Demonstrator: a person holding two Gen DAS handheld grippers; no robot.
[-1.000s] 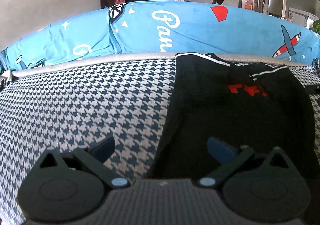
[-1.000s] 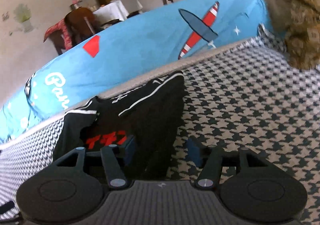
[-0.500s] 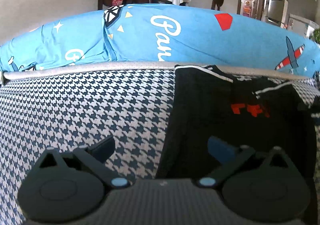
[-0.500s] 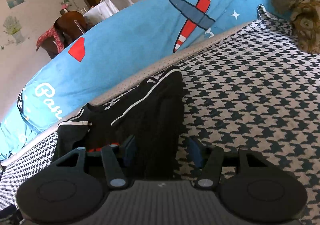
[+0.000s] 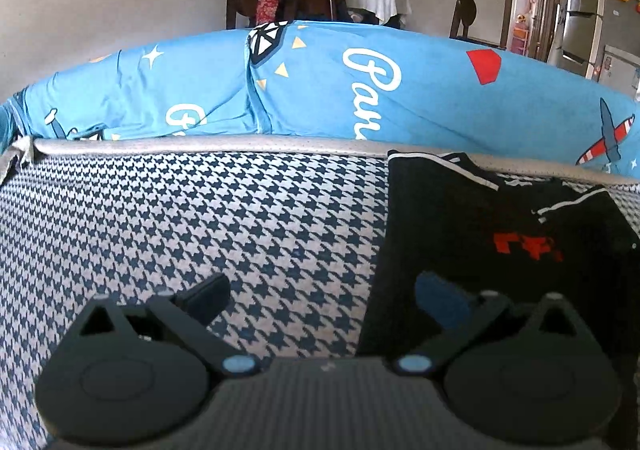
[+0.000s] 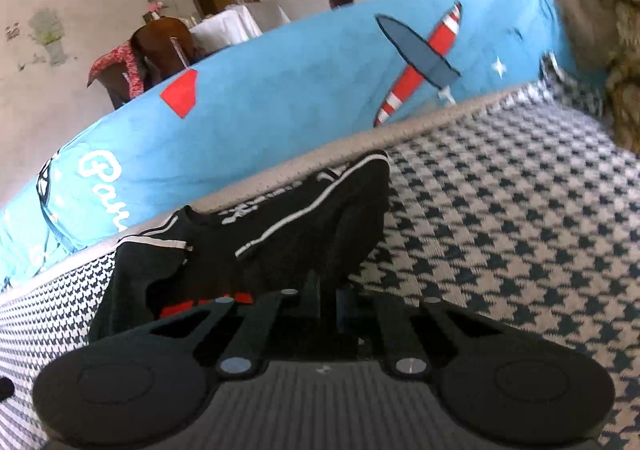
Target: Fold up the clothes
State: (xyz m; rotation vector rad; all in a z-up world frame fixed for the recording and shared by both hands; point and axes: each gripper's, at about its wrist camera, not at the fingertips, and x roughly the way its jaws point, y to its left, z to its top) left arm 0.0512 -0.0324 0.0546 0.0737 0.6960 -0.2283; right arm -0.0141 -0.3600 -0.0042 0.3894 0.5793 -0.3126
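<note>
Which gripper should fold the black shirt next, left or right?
Probably right. The right gripper looks shut on the black shirt edge. The left gripper is open, straddling the shirt's other edge without gripping it.

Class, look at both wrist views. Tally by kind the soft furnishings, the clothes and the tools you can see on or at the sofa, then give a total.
Black garment: 1
Blue printed cushion cover: 1
Houndstooth seat cover: 1
Hand-held grippers, left hand-held gripper and right hand-held gripper: 2
Total: 5

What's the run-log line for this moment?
left gripper: open, over left edge of black garment | right gripper: shut on black garment's right edge | surface: houndstooth cover
</note>
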